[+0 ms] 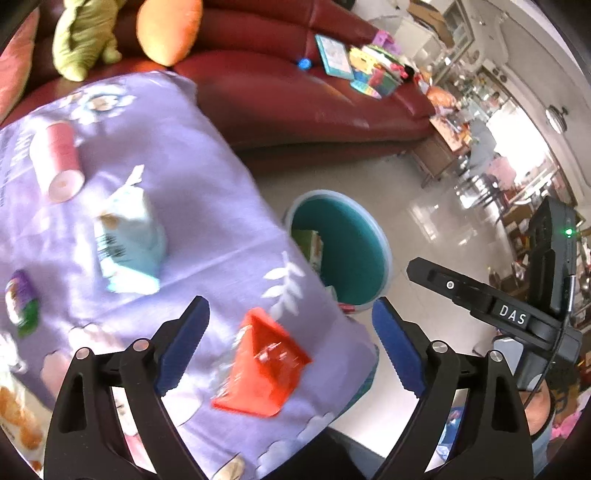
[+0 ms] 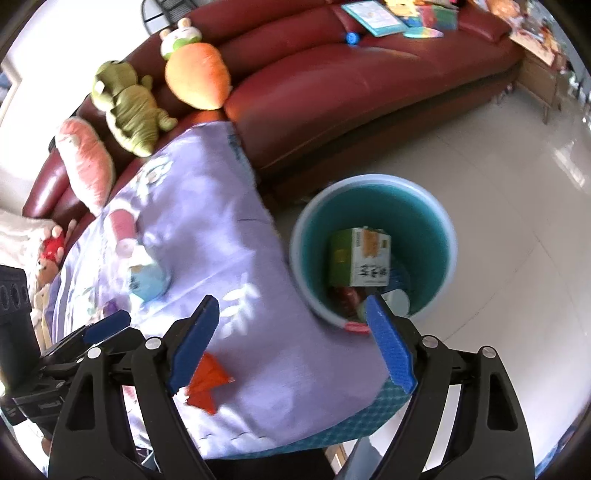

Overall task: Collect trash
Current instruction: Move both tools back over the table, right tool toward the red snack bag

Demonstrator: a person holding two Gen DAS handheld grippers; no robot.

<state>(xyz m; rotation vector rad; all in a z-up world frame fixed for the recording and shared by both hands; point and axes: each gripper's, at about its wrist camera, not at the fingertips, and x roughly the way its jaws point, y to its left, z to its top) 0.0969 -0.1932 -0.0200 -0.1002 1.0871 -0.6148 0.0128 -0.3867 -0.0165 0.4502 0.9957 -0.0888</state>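
A table under a purple floral cloth carries the litter. A red wrapper lies below and between the pads of my open left gripper, untouched. Farther left lie a light blue packet, a pink cylinder and a small purple packet. A teal bin stands on the floor past the table's corner. My right gripper is open and holds nothing, over the table corner beside the bin. A green and white carton and other scraps lie inside. The red wrapper sits by its left pad.
A dark red sofa runs behind the table with plush toys and books on it. Pale tiled floor spreads to the right of the bin. The other gripper's black housing is at the right of the left wrist view.
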